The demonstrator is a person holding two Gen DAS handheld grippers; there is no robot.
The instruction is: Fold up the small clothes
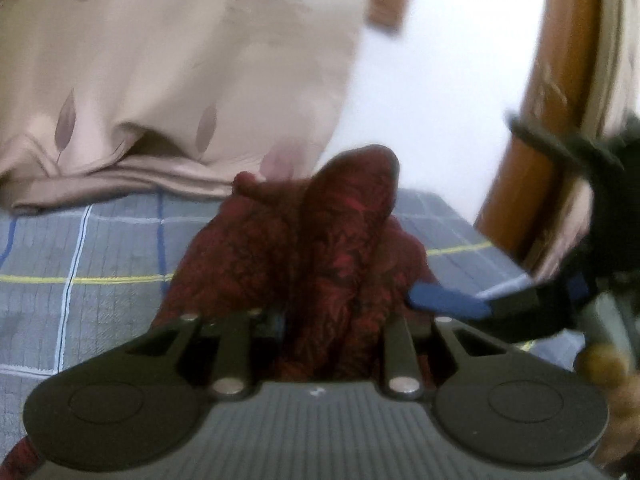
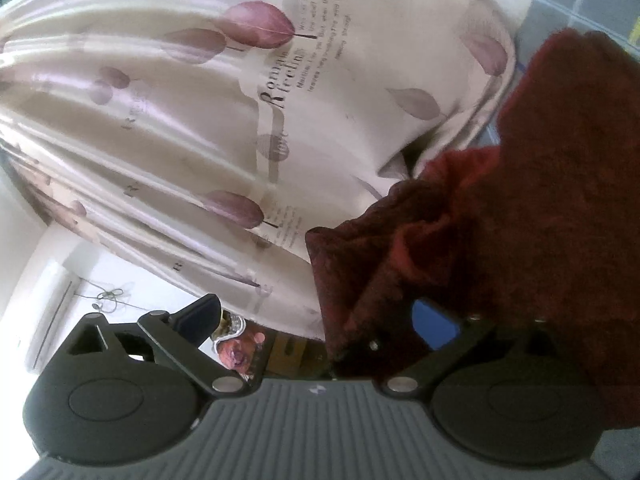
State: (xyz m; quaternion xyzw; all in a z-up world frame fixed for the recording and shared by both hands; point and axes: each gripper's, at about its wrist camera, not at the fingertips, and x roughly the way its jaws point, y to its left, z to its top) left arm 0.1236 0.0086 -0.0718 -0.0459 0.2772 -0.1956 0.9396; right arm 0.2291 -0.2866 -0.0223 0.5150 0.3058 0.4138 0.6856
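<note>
A dark red patterned garment [image 1: 320, 220] rises bunched from my left gripper [image 1: 320, 320], which is shut on it; the cloth hides the fingertips. It hangs above the grey plaid bedsheet [image 1: 80, 260]. My right gripper [image 1: 464, 212] shows at the right edge of the left wrist view, its blue pad [image 1: 448, 304] beside the garment. In the right wrist view my right gripper [image 2: 320, 312] stands wide open. The red garment [image 2: 540, 200] drapes over its right finger and hangs in front of the blue pad [image 2: 436, 320], with nothing pressed between the pads.
A beige curtain with purple leaves [image 1: 160, 80] [image 2: 240, 120] hangs behind the bed, its hem resting on the sheet. A brown wooden post [image 1: 540, 120] stands at the right against a white wall. A wall air conditioner [image 2: 52, 320] shows at the lower left.
</note>
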